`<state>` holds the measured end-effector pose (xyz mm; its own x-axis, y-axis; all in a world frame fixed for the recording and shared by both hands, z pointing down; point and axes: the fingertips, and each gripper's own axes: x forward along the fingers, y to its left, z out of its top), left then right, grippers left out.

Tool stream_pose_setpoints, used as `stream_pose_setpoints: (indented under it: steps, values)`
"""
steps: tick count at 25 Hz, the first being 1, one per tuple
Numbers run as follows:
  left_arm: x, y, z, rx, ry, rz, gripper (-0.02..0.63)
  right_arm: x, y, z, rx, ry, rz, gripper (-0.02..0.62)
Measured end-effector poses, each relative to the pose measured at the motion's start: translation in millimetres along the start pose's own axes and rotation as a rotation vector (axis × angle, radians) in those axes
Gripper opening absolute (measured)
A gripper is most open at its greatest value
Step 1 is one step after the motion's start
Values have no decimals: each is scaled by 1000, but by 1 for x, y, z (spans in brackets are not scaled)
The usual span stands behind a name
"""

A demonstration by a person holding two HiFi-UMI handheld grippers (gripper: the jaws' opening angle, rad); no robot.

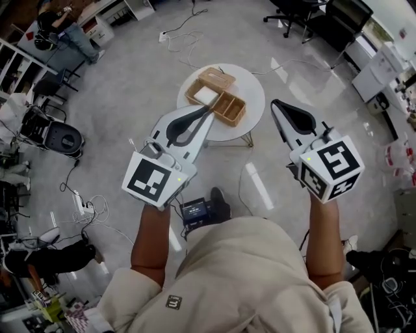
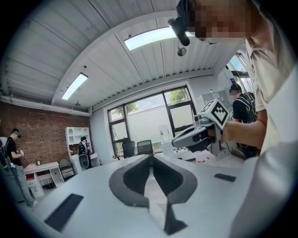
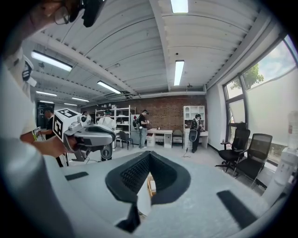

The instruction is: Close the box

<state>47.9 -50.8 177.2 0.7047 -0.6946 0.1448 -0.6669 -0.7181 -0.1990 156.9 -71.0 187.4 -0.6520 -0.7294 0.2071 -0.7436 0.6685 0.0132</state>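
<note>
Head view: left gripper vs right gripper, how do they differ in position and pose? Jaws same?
Position: the white-and-black left gripper overlaps the round white table's rim, tip near the wooden box; the matching right gripper sits clear of the table, over grey floor.
Pose: the left gripper points up-right in the picture, the right gripper up-left.
Shared: both have jaws together, nothing between them.

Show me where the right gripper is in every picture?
Head view: the right gripper is right of centre, to the right of the round table.
Left gripper view: the right gripper is right of centre, pointing left.
Right gripper view: the gripper itself fills the bottom middle, jaws shut.
Shared landmark: the black office chairs.
</note>
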Motion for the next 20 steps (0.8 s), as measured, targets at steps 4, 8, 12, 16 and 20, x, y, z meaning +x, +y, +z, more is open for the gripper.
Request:
stream_pose_setpoints:
  steps: [4, 8, 12, 16, 20]
  values:
    - [-2, 46, -11, 5, -6, -13, 21, 40, 2, 10, 0, -3, -24, -8]
    - [-4, 88, -12, 1, -40, -17, 21, 75, 6, 20, 0, 5, -56, -8]
    - [-20, 123, -22, -11, -42, -41, 21, 107, 22, 31, -4, 13, -70, -8]
    - [-27, 147, -24, -15, -65, -38, 21, 128, 31, 36, -13, 11, -82, -8]
    - [-27, 165, -28, -15, -63, -50, 21, 147, 31, 42, -12, 17, -81, -8]
